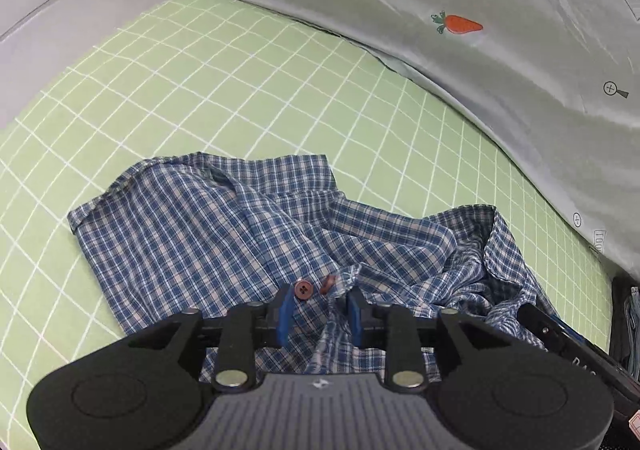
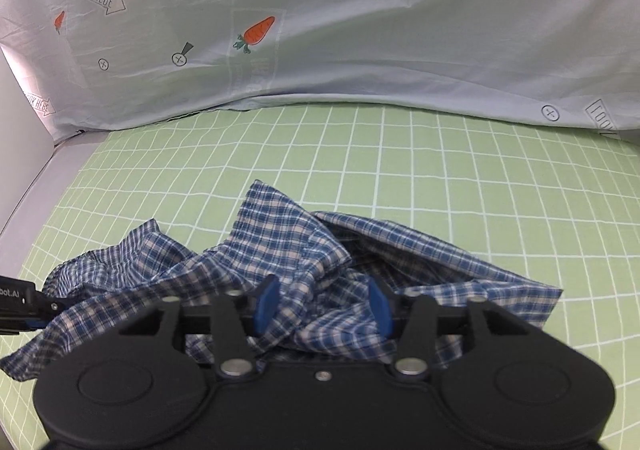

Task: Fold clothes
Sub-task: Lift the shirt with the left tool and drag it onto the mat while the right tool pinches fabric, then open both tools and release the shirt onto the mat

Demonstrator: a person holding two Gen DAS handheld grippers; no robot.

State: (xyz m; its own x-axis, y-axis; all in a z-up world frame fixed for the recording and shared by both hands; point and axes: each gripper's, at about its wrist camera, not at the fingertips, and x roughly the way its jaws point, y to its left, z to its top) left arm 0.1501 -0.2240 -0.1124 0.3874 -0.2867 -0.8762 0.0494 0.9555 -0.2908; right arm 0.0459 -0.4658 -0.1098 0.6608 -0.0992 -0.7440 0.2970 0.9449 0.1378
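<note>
A crumpled blue-and-white plaid shirt [image 1: 224,226] lies on the green checked sheet [image 1: 200,81]. My left gripper [image 1: 319,312] hovers low over its button placket, jaws open. Two brown buttons [image 1: 303,290] sit just ahead of the blue fingertips [image 1: 283,314], and a raised fold of cloth stands in the gap near the right finger. In the right wrist view the same shirt [image 2: 304,246] is bunched up. My right gripper [image 2: 323,310] is open wide, straddling a ridge of the fabric. Whether either set of pads touches the cloth is unclear.
A pale grey-blue quilt [image 2: 360,29] printed with carrots and arrows lies heaped along the far side of the bed. A grey bed frame [image 1: 44,9] borders the left. The right gripper's black body [image 1: 568,342] shows at right; the left one's body [image 2: 18,304] shows at left.
</note>
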